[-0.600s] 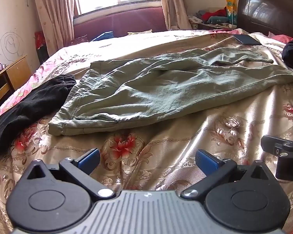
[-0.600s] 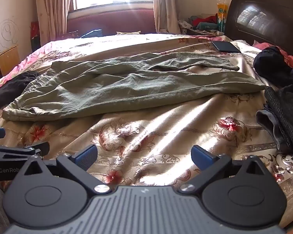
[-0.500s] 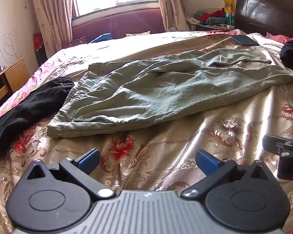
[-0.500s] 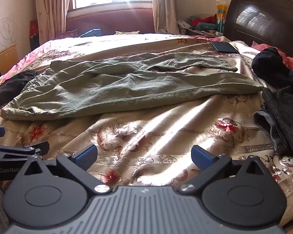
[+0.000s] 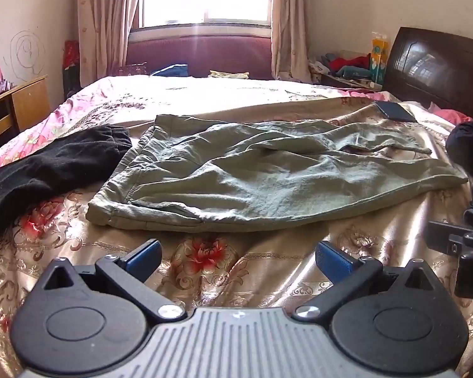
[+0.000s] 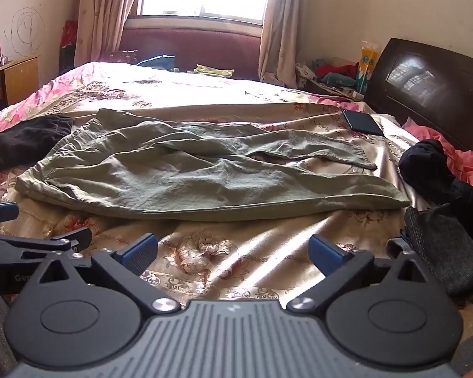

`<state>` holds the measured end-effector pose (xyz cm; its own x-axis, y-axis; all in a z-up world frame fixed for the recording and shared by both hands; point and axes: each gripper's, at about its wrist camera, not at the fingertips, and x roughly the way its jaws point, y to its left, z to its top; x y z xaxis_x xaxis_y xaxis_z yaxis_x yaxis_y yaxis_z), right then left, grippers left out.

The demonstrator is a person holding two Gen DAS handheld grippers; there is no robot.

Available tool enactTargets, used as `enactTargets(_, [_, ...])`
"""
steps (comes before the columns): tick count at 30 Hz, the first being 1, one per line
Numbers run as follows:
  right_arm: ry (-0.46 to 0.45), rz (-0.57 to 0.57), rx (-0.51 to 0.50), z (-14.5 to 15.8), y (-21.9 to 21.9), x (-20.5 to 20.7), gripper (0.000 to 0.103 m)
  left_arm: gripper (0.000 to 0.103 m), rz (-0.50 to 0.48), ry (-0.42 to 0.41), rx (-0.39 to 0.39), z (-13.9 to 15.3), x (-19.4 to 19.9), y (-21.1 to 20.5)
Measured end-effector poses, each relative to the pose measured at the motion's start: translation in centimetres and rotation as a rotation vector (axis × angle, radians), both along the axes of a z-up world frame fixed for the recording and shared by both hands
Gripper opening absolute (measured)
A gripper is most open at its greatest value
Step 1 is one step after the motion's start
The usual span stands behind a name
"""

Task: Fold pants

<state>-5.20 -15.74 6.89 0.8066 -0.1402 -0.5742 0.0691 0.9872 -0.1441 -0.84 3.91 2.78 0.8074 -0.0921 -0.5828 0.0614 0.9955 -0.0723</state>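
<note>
Left of the green pants (image 5: 268, 176), a black garment (image 5: 47, 170) lay on the bedspread (image 5: 236, 271). The pants lay flat and unfolded, legs toward the headboard (image 5: 441, 69). Short of them, the left gripper (image 5: 238, 256) and right gripper (image 6: 233, 252) hovered with jaws spread wide, empty.

Spread flat mid-bed (image 5: 236, 94): pants (image 5: 268, 182), waist at nine o'clock, legs toward three. Dark garment (image 5: 53, 167) just beside at nine. Phone (image 5: 394, 111) beyond at one o'clock. Folded clothes (image 6: 441, 245) at three.
</note>
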Motion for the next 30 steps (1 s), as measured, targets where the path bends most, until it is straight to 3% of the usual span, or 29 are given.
enactTargets(3, [0.007, 0.026, 0.031, 0.2, 0.6, -0.2, 0.101, 0.103, 0.031, -0.014, 0.002, 0.2, 0.0, 0.4])
enactTargets(8, [0.011, 0.13, 0.07, 0.3, -0.4, 1.0, 0.101, 0.103, 0.083, -0.014, 0.084, 1.3, -0.3, 0.2])
enactTargets(15, [-0.024, 0.144, 0.283, -0.6, -5.4, 1.3, 0.1, 0.103, 0.057, 0.039, 0.321, 2.6, 0.1, -4.5])
enactTargets(18, [-0.014, 0.121, 0.381, -0.5, -8.1, 2.0, 0.1, 0.103, 0.024, 0.014, 0.39, 4.2, 0.5, -6.3])
enactTargets(23, [-0.039, 0.133, 0.347, 1.0, -9.8, 4.0, 0.1, 0.103, -0.01, 0.014, 0.345, 6.0, 2.7, -6.7])
enactTargets(30, [-0.013, 0.157, 0.291, 1.6, -10.0, 10.4, 0.098, 0.103, -0.092, 0.037, 0.335, 5.1, 10.6, -3.6])
